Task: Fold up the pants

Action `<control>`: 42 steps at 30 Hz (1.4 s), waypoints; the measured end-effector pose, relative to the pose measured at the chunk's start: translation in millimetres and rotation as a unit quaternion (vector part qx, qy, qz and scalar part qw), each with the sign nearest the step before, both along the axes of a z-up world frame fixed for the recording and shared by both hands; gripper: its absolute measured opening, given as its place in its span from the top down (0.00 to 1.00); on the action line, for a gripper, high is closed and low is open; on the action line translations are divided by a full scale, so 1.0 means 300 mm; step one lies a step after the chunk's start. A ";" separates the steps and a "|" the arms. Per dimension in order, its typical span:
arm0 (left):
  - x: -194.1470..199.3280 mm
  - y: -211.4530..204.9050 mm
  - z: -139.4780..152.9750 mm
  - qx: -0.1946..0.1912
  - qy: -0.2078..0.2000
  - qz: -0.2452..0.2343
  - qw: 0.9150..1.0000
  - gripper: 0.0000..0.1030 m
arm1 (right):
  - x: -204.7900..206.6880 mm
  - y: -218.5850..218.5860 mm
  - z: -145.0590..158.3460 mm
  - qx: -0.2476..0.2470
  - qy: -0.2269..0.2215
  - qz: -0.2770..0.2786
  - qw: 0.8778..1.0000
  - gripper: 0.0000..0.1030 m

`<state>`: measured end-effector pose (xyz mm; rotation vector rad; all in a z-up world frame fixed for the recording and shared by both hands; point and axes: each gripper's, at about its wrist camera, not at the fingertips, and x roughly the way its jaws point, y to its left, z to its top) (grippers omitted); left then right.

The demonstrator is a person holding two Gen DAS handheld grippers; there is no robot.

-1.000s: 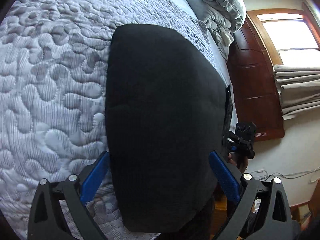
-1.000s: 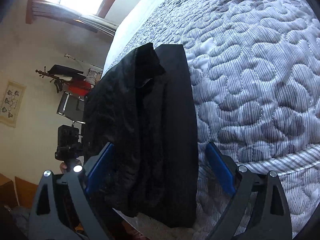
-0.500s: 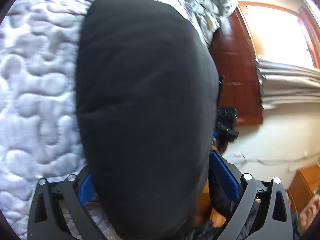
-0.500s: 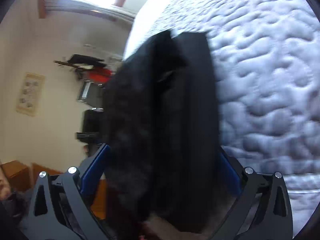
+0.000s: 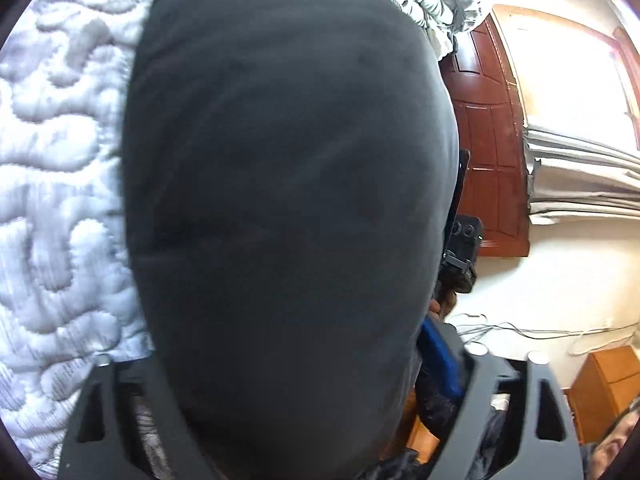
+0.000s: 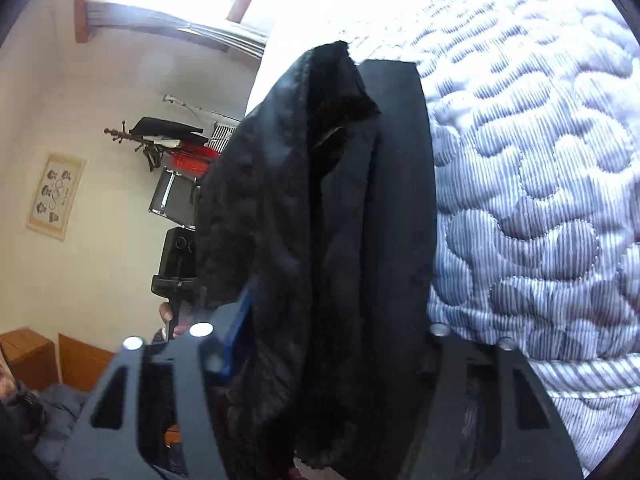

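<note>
Both grippers have just been closing on the black pants (image 6: pixel 320 240) at the bed (image 6: pixel 540 160) edge: right gripper (image 6: pixel 328 360) looks clamped, left gripper (image 5: pixel 288 368) can't tell (fabric hides the pads). Risk: thick fleece layers slip, an uneven pinch skews the fold

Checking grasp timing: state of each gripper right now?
Left gripper: just been closing around pants; grip cannot be told.
Right gripper: just closed, holding pants.
</note>
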<state>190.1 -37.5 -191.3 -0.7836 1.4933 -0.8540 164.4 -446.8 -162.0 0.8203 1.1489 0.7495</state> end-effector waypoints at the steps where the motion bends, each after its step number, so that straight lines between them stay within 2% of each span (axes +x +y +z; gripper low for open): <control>1: -0.002 0.001 0.000 -0.001 -0.003 0.003 1.000 0.33 | -0.008 0.006 0.019 -0.006 -0.012 0.001 1.000 0.55; 2: -0.004 0.004 0.004 -0.002 -0.004 0.006 1.000 0.43 | -0.016 0.017 0.039 -0.011 -0.023 0.003 1.000 0.60; 3: -0.006 0.006 0.010 -0.005 -0.005 0.008 1.000 0.47 | -0.024 0.023 0.060 -0.017 -0.034 0.005 0.999 0.64; 5: -0.013 0.005 0.028 -0.008 -0.018 0.007 1.000 0.62 | -0.043 0.036 0.111 -0.027 -0.060 0.010 0.998 0.67; 8: -0.025 0.003 0.066 -0.007 -0.045 0.009 0.999 0.72 | -0.054 0.045 0.168 -0.024 -0.080 0.007 0.996 0.69; 12: -0.030 0.001 0.119 -0.025 -0.072 0.026 0.997 0.76 | -0.064 0.052 0.245 -0.028 -0.101 0.000 0.994 0.70; 16: -0.019 0.027 0.240 -0.047 -0.120 0.042 0.991 0.76 | -0.029 0.078 0.350 -0.020 -0.134 -0.005 0.991 0.70; 19: 0.020 0.068 0.326 -0.047 -0.152 0.054 0.986 0.76 | 0.057 0.105 0.436 -0.018 -0.162 0.001 0.987 0.70; 22: 0.105 0.114 0.379 -0.041 -0.164 0.074 0.983 0.75 | 0.189 0.142 0.470 -0.013 -0.165 0.007 0.986 0.70; 26: 0.234 0.174 0.354 -0.022 -0.150 0.093 0.984 0.73 | 0.399 0.184 0.407 -0.004 -0.125 0.016 0.992 0.69; 31: 0.385 0.218 0.237 0.031 -0.109 0.108 0.988 0.71 | 0.605 0.263 0.201 -0.009 -0.039 0.012 0.999 0.68; 33: 0.412 0.224 0.179 0.050 -0.091 0.111 0.988 0.65 | 0.645 0.282 0.107 -0.026 -0.010 0.005 1.000 0.63; 35: 0.420 0.237 0.129 0.036 -0.083 0.114 0.989 0.54 | 0.657 0.275 0.038 -0.018 0.007 -0.010 1.000 0.58; 36: 0.419 0.234 0.118 0.030 -0.084 0.115 0.989 0.52 | 0.655 0.264 0.020 -0.003 0.008 -0.016 1.000 0.58; 38: 0.417 0.238 0.096 0.042 -0.093 0.113 0.988 0.39 | 0.628 0.256 0.007 -0.003 0.000 -0.020 1.000 0.56; 40: 0.412 0.237 0.080 0.054 -0.094 0.116 0.987 0.31 | 0.612 0.248 -0.004 -0.010 0.000 -0.029 1.000 0.45; 42: 0.403 0.247 0.069 0.051 -0.080 0.127 0.987 0.28 | 0.592 0.245 -0.018 -0.019 0.009 -0.031 0.999 0.26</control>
